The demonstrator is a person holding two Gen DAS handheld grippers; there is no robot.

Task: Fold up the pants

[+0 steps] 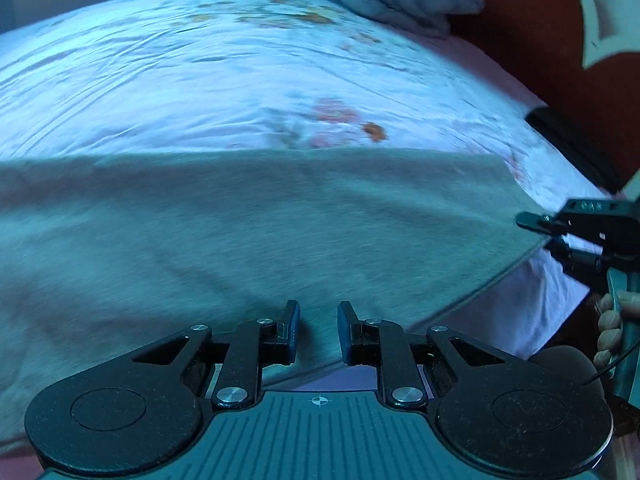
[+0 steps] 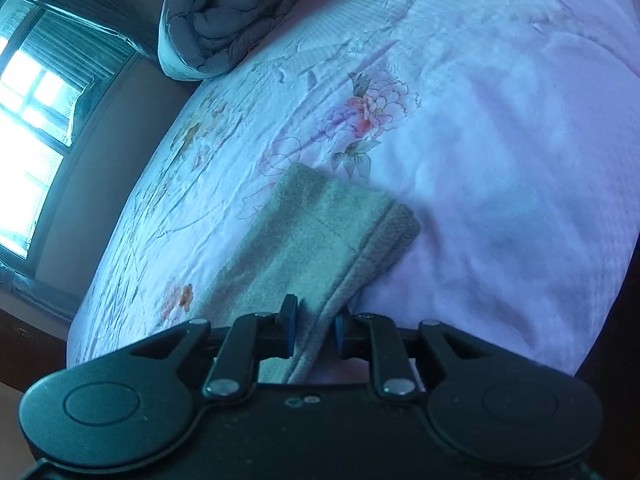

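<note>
Floral-sheeted bed (image 2: 500,128) carries grey pants (image 1: 240,232) near its edge. Left gripper (image 1: 318,334) and right gripper (image 2: 312,330) jaws both clamp the pants' fabric.

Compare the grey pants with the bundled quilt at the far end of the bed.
The pants lie flat in thin layers, while the quilt is bunched into a puffy, stitched heap. The pants sit near the bed's edge with the right gripper closed on their hem; the quilt lies untouched. Both are grey and rest on the flowered sheet.
</note>
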